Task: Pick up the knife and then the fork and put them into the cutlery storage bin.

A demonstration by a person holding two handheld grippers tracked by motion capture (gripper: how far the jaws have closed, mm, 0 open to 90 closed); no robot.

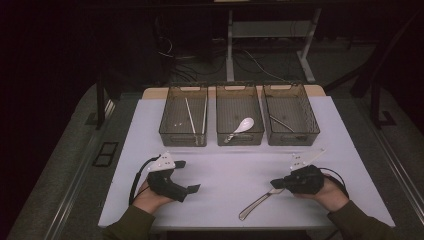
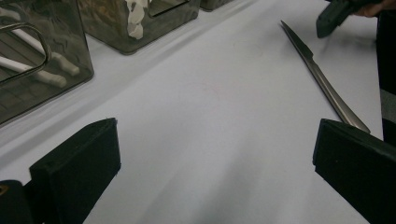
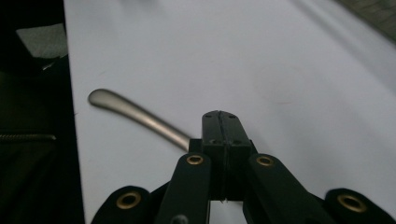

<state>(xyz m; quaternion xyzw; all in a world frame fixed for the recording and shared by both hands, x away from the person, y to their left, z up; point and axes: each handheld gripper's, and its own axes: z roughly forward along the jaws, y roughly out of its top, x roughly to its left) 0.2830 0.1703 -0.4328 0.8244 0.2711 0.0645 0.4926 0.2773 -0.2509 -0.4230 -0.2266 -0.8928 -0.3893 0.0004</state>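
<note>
A metal knife lies slantwise on the white table near its front edge, right of centre. My right gripper is shut, its jaws pressed flat together at the knife's far end. In the right gripper view the knife handle runs off to the left from behind the closed jaw tips. Seen from the left gripper view, the blade rests on the table with its tip just short of the right gripper. My left gripper is open at the front left, nothing between its jaws.
Three smoky clear bins stand in a row at the back. The left bin holds white chopsticks, the middle bin a white spoon, the right bin a thin metal utensil. Dark floor surrounds the table.
</note>
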